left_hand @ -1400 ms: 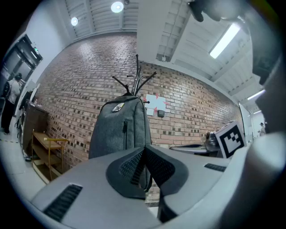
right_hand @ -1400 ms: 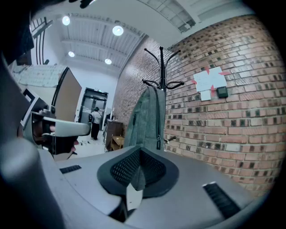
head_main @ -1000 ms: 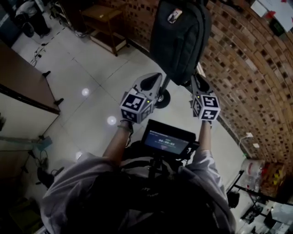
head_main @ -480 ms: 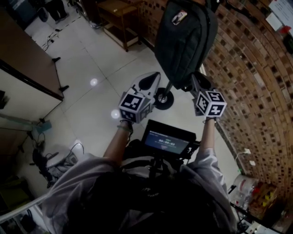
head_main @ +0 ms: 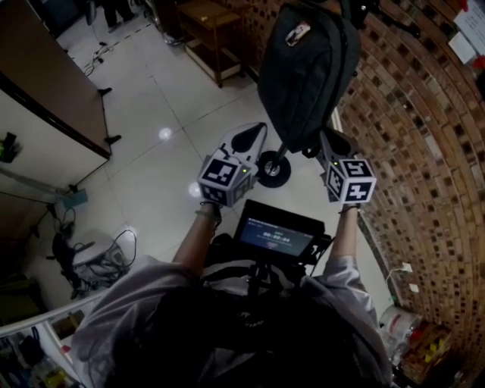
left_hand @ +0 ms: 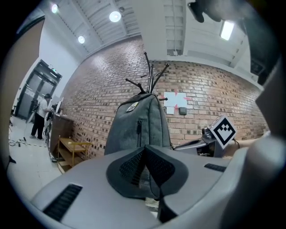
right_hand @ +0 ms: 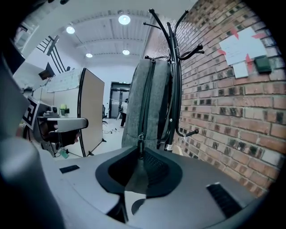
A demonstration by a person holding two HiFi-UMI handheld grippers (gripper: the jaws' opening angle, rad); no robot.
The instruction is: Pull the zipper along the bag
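A dark grey backpack (head_main: 307, 68) hangs on a black coat rack (right_hand: 176, 67) by the brick wall. My left gripper (head_main: 260, 129) is at the bag's bottom edge; in the left gripper view its jaws (left_hand: 145, 152) are shut with a fold of the bag's fabric (left_hand: 142, 172) pinched between the pads. My right gripper (head_main: 326, 138) is at the bag's lower side. Its jaws have just been closing, and in the right gripper view they (right_hand: 140, 153) are shut on the small black zipper pull (right_hand: 140, 145) at the lower end of the zipper line (right_hand: 147, 89).
The rack's round base (head_main: 271, 168) stands on the white tile floor below the bag. A brick wall (head_main: 409, 114) runs along the right. A wooden shelf (head_main: 216, 23) stands behind, a brown partition (head_main: 53, 83) to the left. A screen (head_main: 276, 235) sits between my arms.
The right gripper has edged a little to the right and closer to the bag's side, and its jaws have closed. The left gripper stays at the bag's bottom.
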